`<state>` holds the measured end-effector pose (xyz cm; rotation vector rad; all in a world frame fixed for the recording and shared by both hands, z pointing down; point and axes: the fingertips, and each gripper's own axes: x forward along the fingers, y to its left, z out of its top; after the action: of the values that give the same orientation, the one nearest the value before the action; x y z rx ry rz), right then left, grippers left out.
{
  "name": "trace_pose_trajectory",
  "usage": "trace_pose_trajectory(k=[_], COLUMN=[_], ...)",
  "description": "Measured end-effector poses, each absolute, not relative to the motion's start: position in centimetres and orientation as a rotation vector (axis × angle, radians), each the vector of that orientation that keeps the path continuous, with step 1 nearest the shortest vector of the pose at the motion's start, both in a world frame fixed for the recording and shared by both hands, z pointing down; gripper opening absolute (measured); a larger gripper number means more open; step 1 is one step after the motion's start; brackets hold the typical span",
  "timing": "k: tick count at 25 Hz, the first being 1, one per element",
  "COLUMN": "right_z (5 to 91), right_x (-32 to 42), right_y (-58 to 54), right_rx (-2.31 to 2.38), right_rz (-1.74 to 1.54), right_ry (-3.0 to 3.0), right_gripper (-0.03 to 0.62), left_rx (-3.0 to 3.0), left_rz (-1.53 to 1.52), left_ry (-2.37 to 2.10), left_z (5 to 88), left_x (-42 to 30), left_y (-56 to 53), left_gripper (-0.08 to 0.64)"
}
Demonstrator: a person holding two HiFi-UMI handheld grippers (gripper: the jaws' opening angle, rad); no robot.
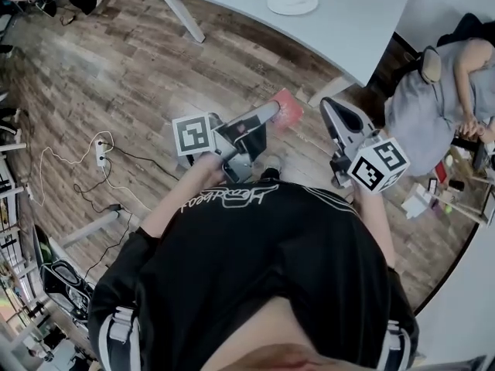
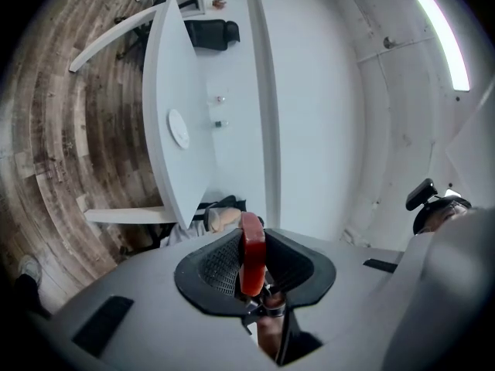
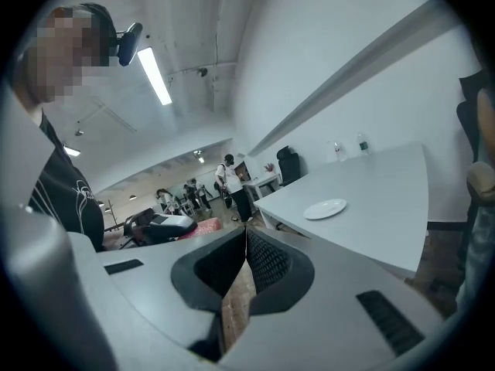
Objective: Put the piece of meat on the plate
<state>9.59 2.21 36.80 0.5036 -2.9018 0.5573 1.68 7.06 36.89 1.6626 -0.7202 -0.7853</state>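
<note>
One table [image 1: 348, 22] stands far ahead with the plate [image 1: 292, 1] on it, well apart from us. We hold the meat [image 2: 252, 257] clamped in our left gripper [image 2: 249, 238] for carrying. Our right gripper [image 3: 246, 238] is closed and empty.

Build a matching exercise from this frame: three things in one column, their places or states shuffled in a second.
1. red slab of meat
2. round white plate
3. right gripper

A. jaws together, nothing between them
B. lying on the white table
C. clamped in the left gripper

Pairs: 1-C, 2-B, 3-A.
</note>
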Motion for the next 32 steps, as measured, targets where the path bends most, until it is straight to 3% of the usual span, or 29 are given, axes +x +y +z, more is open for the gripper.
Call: trace_pose_trajectory(k=[19,32], right_z=[36.5,36.8], right_x=[10.2,6.4], right_y=[-5.0,-12.7], right_rx=[0.508,0.576], right_rz=[0.555,0.613], right_ry=[-2.928,-2.906], right_gripper=[0.009,0.009], left_rx=[1.687,1.668], left_rz=[-0.77,-0.735], left_ry=[-0.748,-0.73], left_z=[36.3,36.7], left_x=[2.3,-2.3], left_y=[-0.1,-8.3], left_gripper=[0.086,0.086])
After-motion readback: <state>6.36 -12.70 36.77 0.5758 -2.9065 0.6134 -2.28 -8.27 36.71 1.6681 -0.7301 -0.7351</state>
